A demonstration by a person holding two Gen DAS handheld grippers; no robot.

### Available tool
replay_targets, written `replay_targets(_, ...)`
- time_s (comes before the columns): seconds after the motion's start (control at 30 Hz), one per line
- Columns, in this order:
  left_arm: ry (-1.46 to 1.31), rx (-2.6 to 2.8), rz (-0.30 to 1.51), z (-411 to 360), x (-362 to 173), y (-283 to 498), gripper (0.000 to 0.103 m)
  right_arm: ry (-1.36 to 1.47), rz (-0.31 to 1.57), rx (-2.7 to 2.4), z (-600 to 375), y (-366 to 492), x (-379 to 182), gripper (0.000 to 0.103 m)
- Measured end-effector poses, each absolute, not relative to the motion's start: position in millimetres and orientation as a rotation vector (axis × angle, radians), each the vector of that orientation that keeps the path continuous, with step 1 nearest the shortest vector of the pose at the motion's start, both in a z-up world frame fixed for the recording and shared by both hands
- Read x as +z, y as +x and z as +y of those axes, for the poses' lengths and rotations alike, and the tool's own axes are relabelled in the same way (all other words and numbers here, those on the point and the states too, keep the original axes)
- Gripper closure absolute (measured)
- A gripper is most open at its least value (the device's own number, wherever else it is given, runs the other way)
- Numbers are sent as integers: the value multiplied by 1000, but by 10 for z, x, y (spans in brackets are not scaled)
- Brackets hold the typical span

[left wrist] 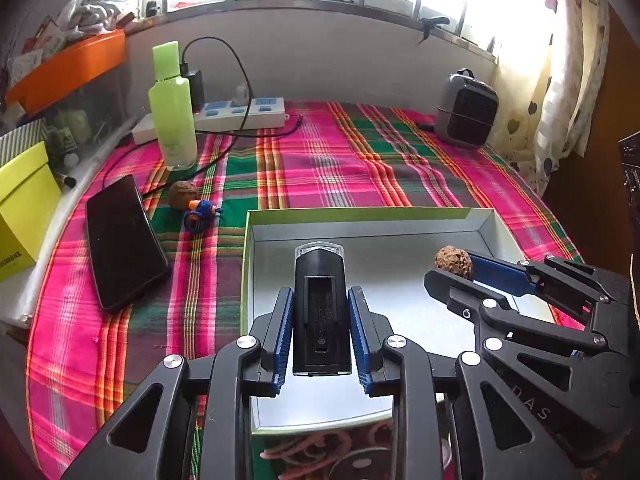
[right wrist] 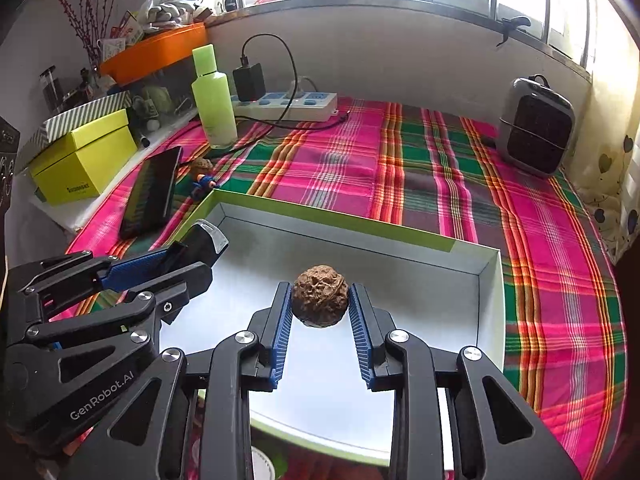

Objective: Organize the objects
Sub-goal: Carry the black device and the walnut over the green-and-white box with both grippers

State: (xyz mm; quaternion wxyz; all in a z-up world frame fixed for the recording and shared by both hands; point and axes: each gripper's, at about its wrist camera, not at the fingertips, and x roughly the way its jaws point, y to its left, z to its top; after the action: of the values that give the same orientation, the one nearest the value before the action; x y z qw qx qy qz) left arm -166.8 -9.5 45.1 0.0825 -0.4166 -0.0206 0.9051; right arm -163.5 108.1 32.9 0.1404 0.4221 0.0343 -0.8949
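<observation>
A tray [right wrist: 490,280] sits at the cloth's [right wrist: 340,168] near edge. A phone [right wrist: 154,192] lies by the left edge, a bottle [right wrist: 214,104] and power strip [right wrist: 292,106] toward the far-left corner, a heater [right wrist: 538,126] in the far-right corner.

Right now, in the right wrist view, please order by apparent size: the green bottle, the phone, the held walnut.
1. Phone and green bottle: they look alike, so unranked.
2. Held walnut: smallest, though nearness to the camera enlarges it.
</observation>
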Motion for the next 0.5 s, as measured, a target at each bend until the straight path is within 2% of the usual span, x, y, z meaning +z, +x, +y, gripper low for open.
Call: replay_targets(0.5,-1311,2676,-25,-51,269,-2047,78,1319,143,-2544,1048,-2064,151,73)
